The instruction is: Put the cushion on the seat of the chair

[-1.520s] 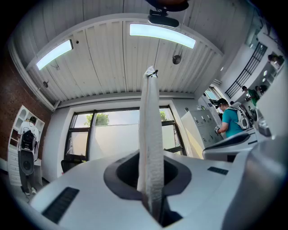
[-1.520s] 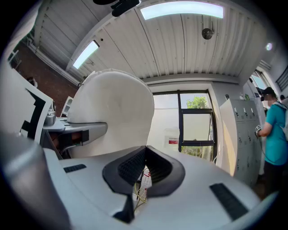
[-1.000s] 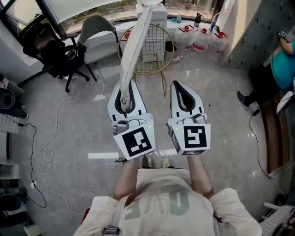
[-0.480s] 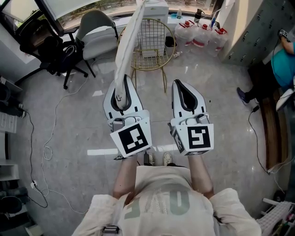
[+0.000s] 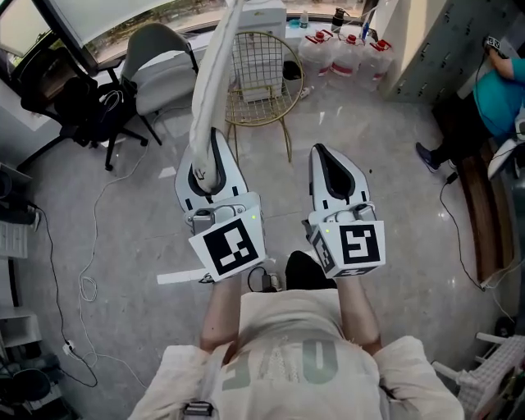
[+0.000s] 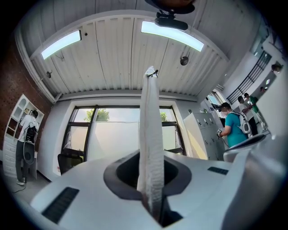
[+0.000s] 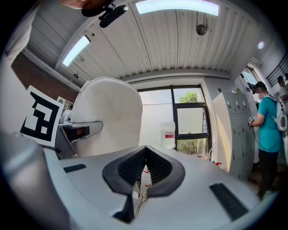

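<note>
Left gripper clenched on the lower edge of the white cushion, which stands edge-on and leans towards 12 o'clock, not yet on the seat; gold wire chair stands at 12 o'clock, near but not reached; right gripper pressed together, holding nothing. Risk: a single thin pinch bears the whole cushion, which may flop sideways or slip free; its top edge may snag the chair's wire back and land askew.

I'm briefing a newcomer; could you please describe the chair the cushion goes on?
Look along the window at the far side, where three chairs stand. The wire chair is the rightmost, next to the water bottles. Unlike the padded grey chair and the black office chair, it is a bare gold frame.
</note>
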A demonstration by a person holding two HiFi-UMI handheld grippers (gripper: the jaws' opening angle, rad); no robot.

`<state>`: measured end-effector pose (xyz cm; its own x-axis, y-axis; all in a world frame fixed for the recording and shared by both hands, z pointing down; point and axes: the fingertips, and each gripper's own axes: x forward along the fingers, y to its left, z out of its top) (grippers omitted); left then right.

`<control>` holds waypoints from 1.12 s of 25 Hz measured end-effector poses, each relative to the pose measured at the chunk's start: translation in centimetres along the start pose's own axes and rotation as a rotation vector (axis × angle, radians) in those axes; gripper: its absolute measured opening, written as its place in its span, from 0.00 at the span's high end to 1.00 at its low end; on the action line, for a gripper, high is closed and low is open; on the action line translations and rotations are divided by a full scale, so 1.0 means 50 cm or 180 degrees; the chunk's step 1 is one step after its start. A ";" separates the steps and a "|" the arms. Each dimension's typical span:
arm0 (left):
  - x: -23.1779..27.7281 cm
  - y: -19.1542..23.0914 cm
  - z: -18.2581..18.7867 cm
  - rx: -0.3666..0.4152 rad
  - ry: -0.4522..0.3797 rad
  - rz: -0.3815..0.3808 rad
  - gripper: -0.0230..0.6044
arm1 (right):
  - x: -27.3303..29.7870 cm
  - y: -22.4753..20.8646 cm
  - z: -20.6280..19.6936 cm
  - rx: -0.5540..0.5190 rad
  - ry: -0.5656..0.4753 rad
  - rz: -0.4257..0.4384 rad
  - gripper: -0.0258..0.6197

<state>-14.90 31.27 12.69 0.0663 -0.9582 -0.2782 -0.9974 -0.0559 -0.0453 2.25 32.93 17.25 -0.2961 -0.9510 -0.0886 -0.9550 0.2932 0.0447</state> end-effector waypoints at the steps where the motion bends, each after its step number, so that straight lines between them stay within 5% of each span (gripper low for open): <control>1: 0.006 0.000 -0.004 -0.0013 -0.0010 -0.0010 0.88 | 0.003 -0.005 -0.005 0.0015 0.0006 -0.0028 0.93; 13: 0.124 -0.035 -0.094 -0.0066 -0.0057 0.0024 0.88 | 0.121 -0.084 -0.068 0.0108 -0.0092 0.0034 0.93; 28: 0.519 -0.076 -0.204 0.0018 0.0121 0.0322 0.88 | 0.577 -0.299 -0.097 0.0269 -0.0021 0.0329 0.93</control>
<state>-9.65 3.78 15.42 -0.0360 -0.9689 -0.2449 -0.9988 0.0432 -0.0242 8.09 0.63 18.83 -0.3928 -0.9148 -0.0944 -0.9174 0.3970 -0.0300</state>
